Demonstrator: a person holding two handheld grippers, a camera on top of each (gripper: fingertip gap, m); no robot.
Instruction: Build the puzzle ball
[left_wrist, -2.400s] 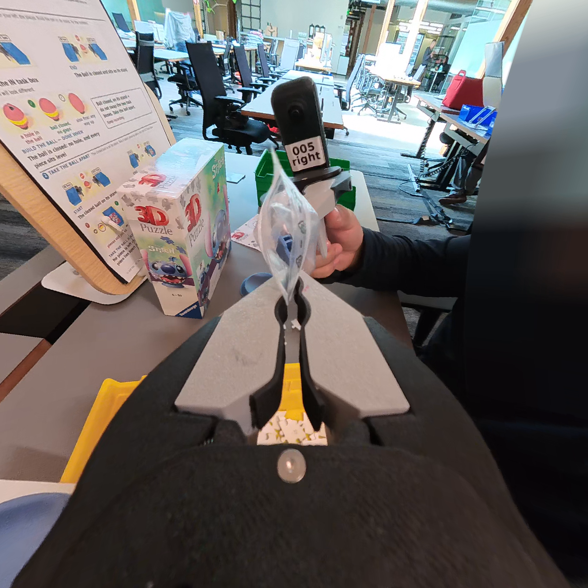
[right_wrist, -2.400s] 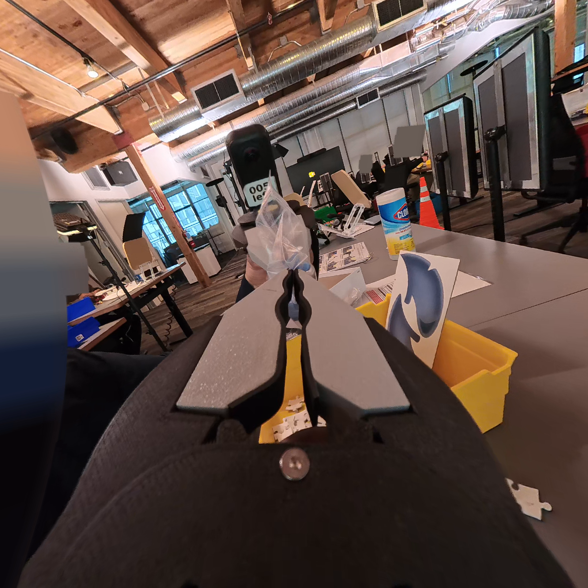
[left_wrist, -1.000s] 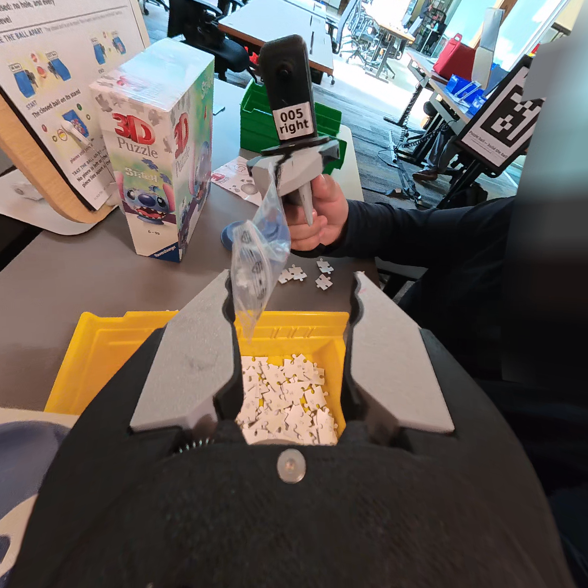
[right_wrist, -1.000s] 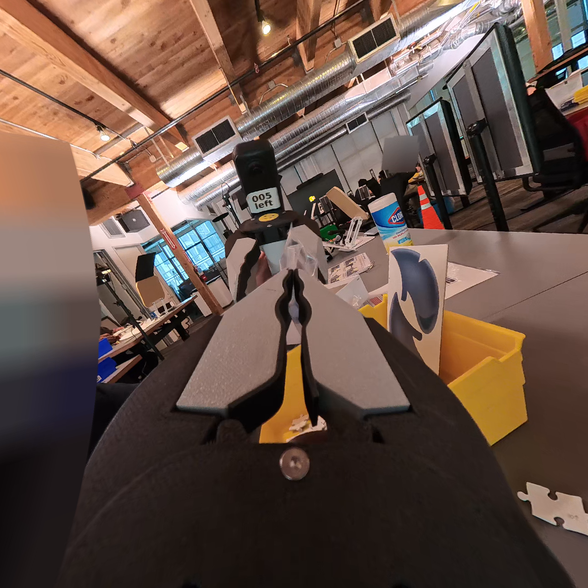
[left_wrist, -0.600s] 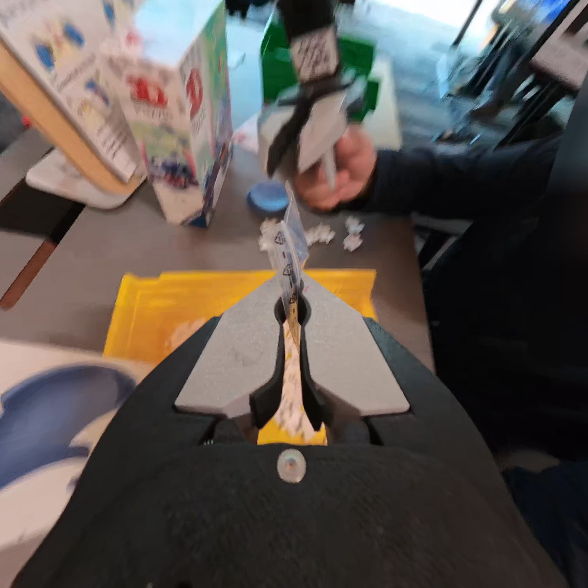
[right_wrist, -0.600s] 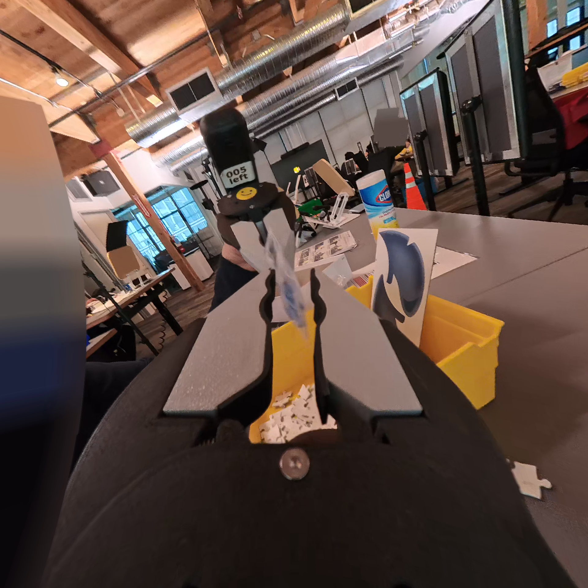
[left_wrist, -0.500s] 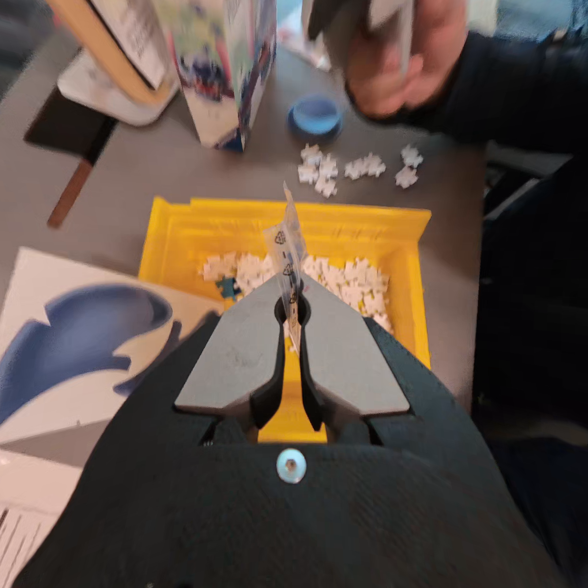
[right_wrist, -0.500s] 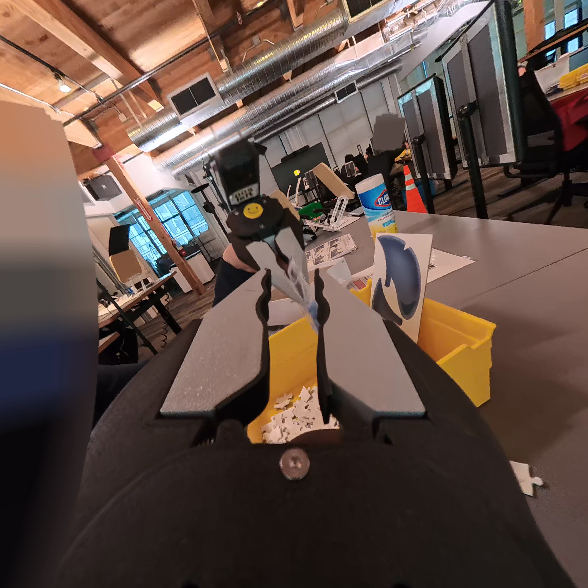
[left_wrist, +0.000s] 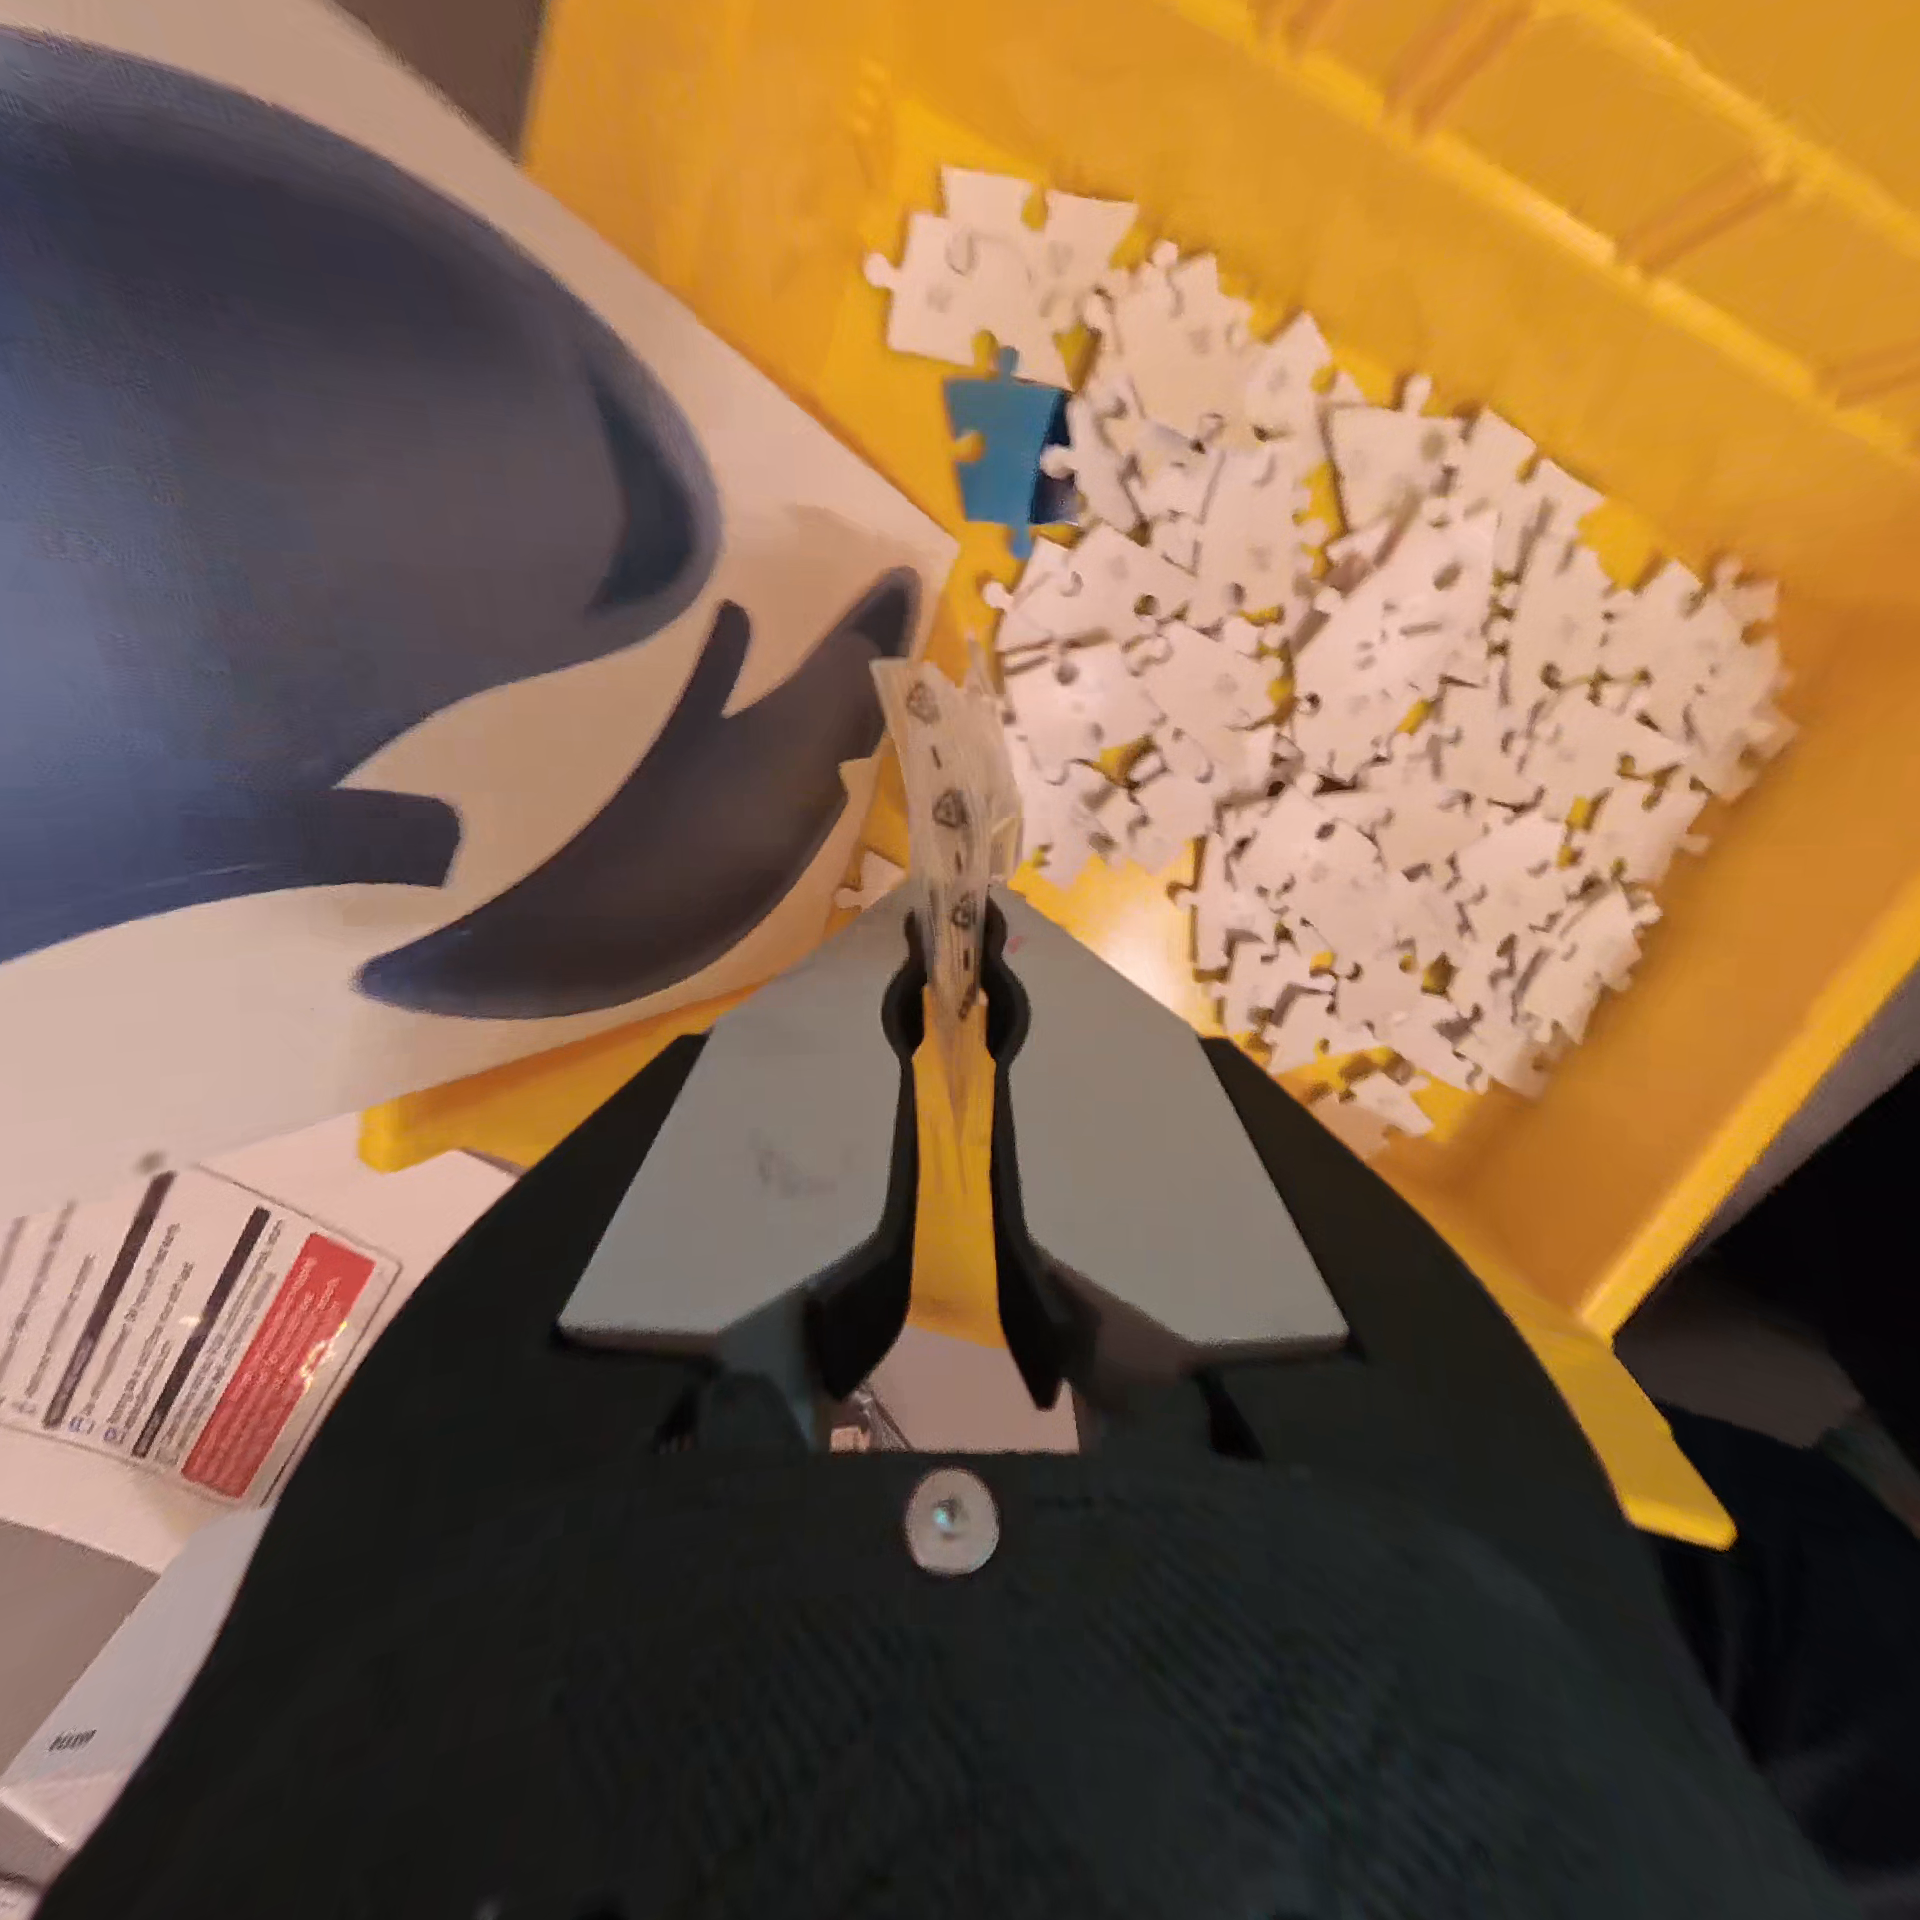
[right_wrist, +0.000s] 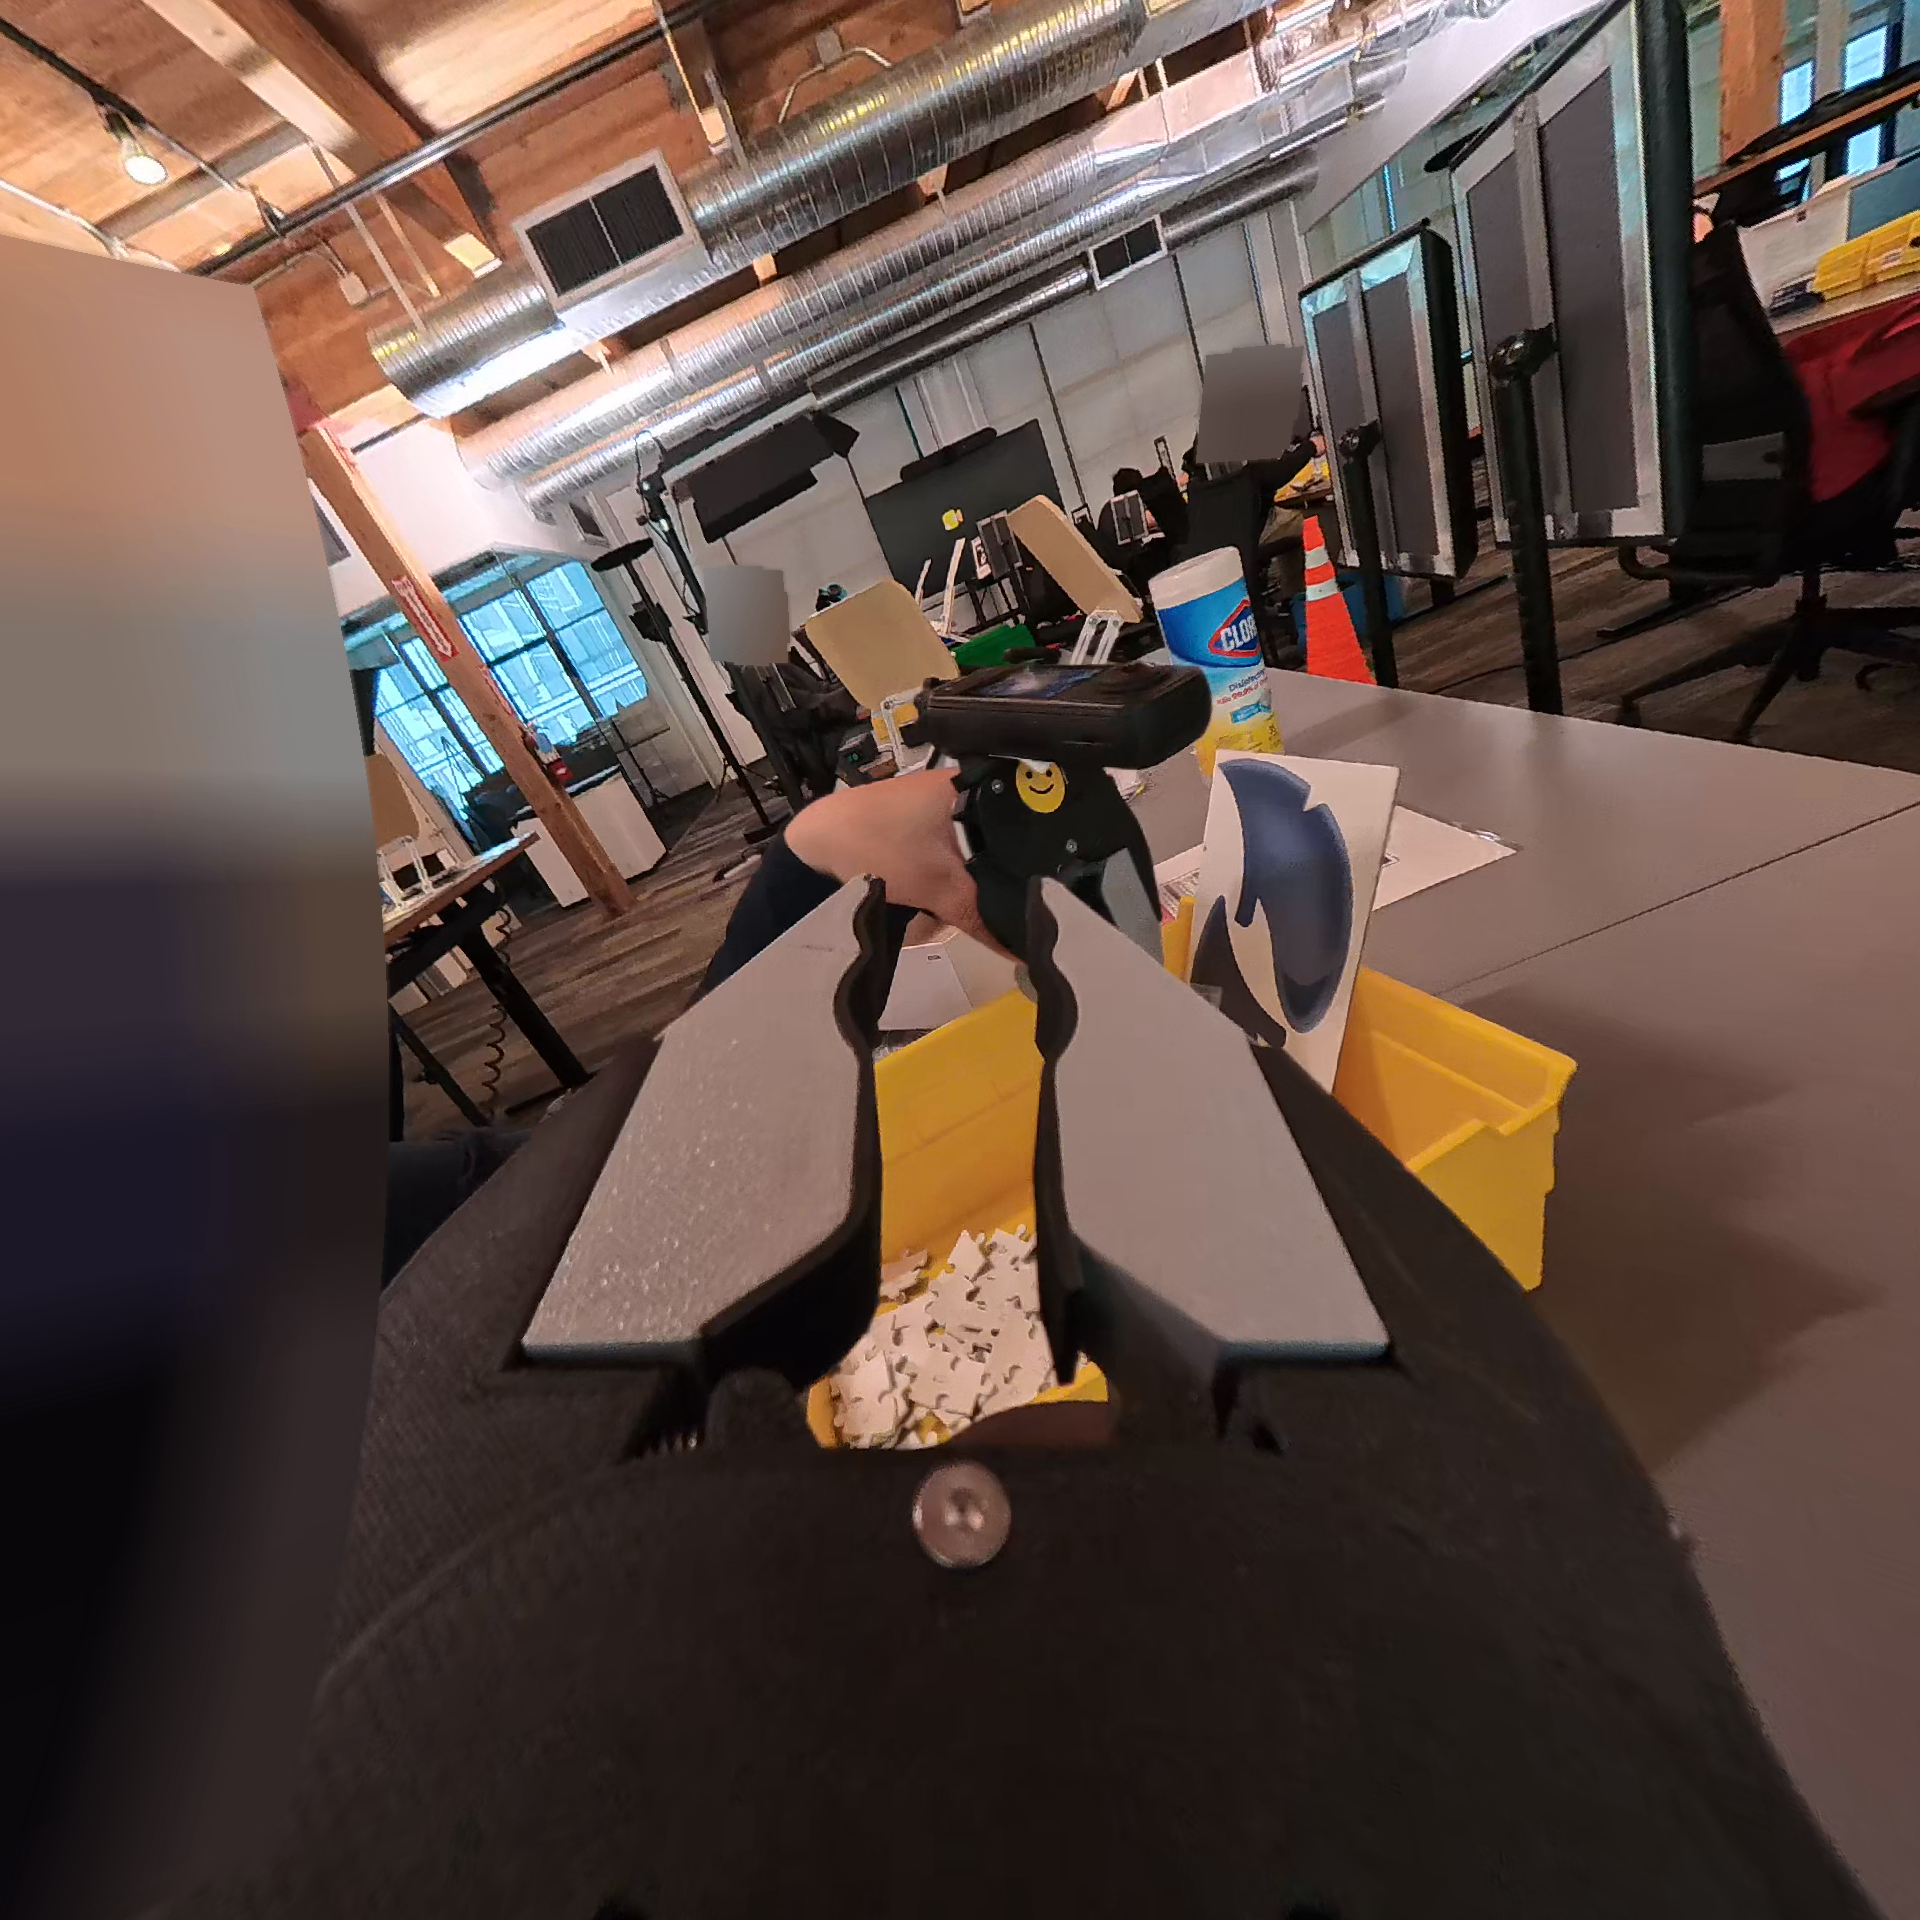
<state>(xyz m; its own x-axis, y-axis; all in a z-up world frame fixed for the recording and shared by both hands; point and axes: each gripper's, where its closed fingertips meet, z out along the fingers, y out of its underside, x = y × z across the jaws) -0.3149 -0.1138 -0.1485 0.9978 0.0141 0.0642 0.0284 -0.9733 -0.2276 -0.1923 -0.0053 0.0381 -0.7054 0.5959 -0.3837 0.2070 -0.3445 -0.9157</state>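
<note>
My left gripper (left_wrist: 954, 935) is shut on a clear empty plastic bag (left_wrist: 945, 790) and points down over the yellow bin (left_wrist: 1621, 343). The bin holds a heap of white puzzle pieces (left_wrist: 1382, 748) and one blue piece (left_wrist: 997, 447). My right gripper (right_wrist: 954, 914) is open and empty above the near end of the yellow bin (right_wrist: 1455, 1122), with white pieces (right_wrist: 956, 1340) showing between its fingers. The left gripper (right_wrist: 1049, 831) also shows in the right wrist view, tipped downward across the bin.
A white card with a dark blue shape (left_wrist: 343, 582) leans in the bin's far side, also in the right wrist view (right_wrist: 1288, 904). A printed leaflet (left_wrist: 197, 1340) lies on the grey table (right_wrist: 1714, 1039). A wipes canister (right_wrist: 1216, 644) stands farther back. Some 25 cm of space lies between my two pairs of fingers.
The right gripper let go of the bag and opened; the left gripper shut on the bag, then swung down and left over the bin toward the card.
</note>
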